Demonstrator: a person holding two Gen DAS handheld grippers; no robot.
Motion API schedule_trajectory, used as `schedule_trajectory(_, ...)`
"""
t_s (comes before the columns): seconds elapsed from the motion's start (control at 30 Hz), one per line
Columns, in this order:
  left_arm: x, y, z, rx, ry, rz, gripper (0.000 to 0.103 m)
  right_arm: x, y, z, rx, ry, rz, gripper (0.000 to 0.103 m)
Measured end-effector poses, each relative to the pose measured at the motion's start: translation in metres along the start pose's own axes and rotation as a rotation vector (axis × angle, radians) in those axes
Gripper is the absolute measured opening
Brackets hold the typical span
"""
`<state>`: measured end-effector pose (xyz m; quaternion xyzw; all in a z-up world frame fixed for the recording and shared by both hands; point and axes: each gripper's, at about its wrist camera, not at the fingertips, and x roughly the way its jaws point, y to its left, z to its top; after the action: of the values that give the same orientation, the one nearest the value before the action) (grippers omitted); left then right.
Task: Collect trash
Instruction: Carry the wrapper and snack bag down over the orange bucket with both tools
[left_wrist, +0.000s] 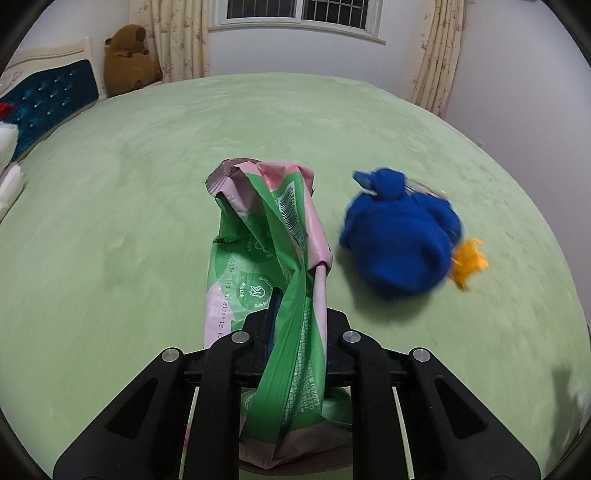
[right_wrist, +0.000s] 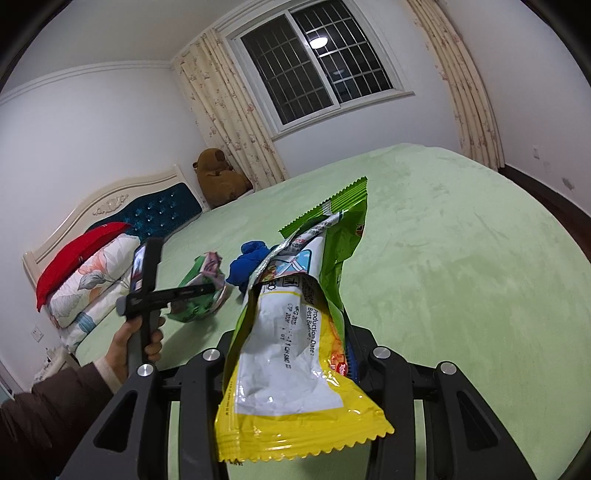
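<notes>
We are mid-collection on the green bed (left_wrist: 147, 184). Our left gripper (left_wrist: 295, 332) is clenched on the pink-and-green wrapper (left_wrist: 266, 236), just left of the blue plush toy (left_wrist: 399, 236). Right of the toy, our right gripper (right_wrist: 291, 343) grips the yellow snack bag (right_wrist: 291, 354). Next, we judge, both go to a bin, none visible.

The bed cover (left_wrist: 147, 184) is plain pale green. The crumpled wrapper (left_wrist: 266, 236) is green and pink with white print and a barcode. The soft toy (left_wrist: 399, 236) is deep blue with an orange tuft. The snack bag (right_wrist: 295, 350) is yellow and lime green with a white panel (black print on it). The curtains (right_wrist: 229, 122) are cream with small pinkish flowers. The headboard (right_wrist: 162, 210) is cream around dark teal tufting. The teddy bear (right_wrist: 218, 177) is brown, the pillow (right_wrist: 74, 258) red.
</notes>
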<state>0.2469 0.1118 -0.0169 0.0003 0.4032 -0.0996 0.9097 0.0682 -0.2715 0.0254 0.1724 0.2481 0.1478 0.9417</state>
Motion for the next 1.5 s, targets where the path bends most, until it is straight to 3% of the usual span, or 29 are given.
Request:
schedule_trajectory(0.37,-0.069,-0.057,-0.073,0.033,-0.003,0.05,0.013,-0.039,0.012,-0.009,-0.042,0.019,-0.01,0.039)
schedule_trajectory(0.7,-0.121,-0.112,-0.122,0.071,-0.058,0.083,0.013,-0.071,0.013,-0.034,-0.084,0.061,-0.025,0.039)
schedule_trajectory(0.87,-0.151,-0.139,-0.145,0.098,-0.083,0.022,0.013,-0.085,0.014,-0.043,-0.13,0.095,-0.023,0.039)
schedule_trajectory(1.17,-0.176,-0.171,-0.2,0.151,-0.04,-0.078,0.013,-0.108,0.011,-0.067,-0.195,0.18,0.002,0.039)
schedule_trajectory(1.5,-0.201,-0.185,-0.272,0.264,0.037,-0.151,0.013,-0.137,0.021,-0.119,-0.309,0.409,0.211,0.039)
